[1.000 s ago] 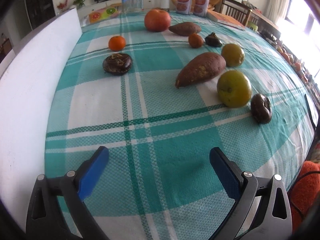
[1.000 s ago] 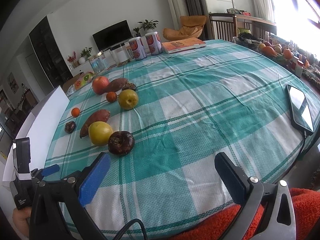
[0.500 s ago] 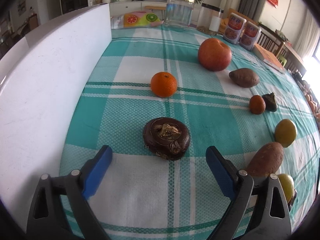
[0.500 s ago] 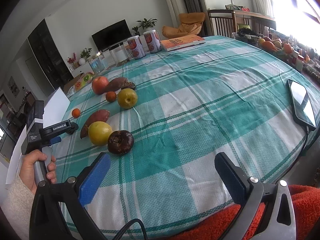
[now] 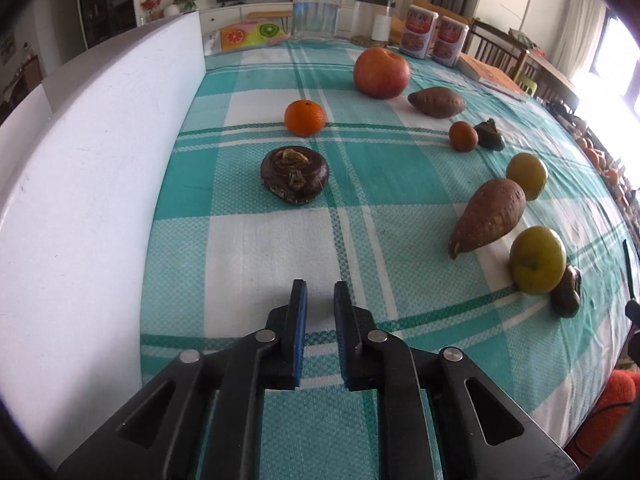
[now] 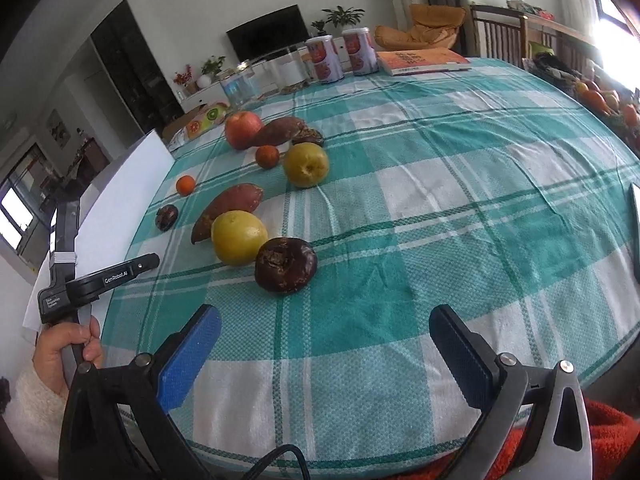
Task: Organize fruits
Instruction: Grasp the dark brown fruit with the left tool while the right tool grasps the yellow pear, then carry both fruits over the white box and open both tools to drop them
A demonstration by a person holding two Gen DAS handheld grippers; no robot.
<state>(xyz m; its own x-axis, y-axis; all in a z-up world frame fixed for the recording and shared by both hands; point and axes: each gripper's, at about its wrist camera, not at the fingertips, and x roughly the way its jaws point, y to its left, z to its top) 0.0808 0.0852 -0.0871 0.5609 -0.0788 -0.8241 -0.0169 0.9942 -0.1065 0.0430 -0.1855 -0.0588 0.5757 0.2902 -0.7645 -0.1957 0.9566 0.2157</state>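
Fruits lie scattered on a teal plaid tablecloth (image 5: 256, 256). In the left wrist view a dark brown round fruit (image 5: 295, 174) lies ahead of my left gripper (image 5: 320, 300), which is shut and empty above the cloth. Beyond it lie an orange (image 5: 305, 117), a red apple (image 5: 381, 72), two sweet potatoes (image 5: 490, 216) (image 5: 437, 102) and two yellow-green fruits (image 5: 538, 260) (image 5: 526, 170). My right gripper (image 6: 324, 320) is open and empty, with another dark fruit (image 6: 285, 265) and a yellow fruit (image 6: 239, 237) just ahead. The left gripper's body (image 6: 100, 276) shows in the right wrist view.
A white board (image 5: 92, 184) stands along the table's left edge. Glass jars (image 5: 317, 12), two cans (image 5: 434, 36) and a book (image 6: 422, 61) stand at the far end. A phone (image 6: 635, 232) lies at the right edge.
My left gripper has closed from wide open to shut, empty, and has drawn back from the dark fruit. The right gripper has moved a little closer to the fruits.
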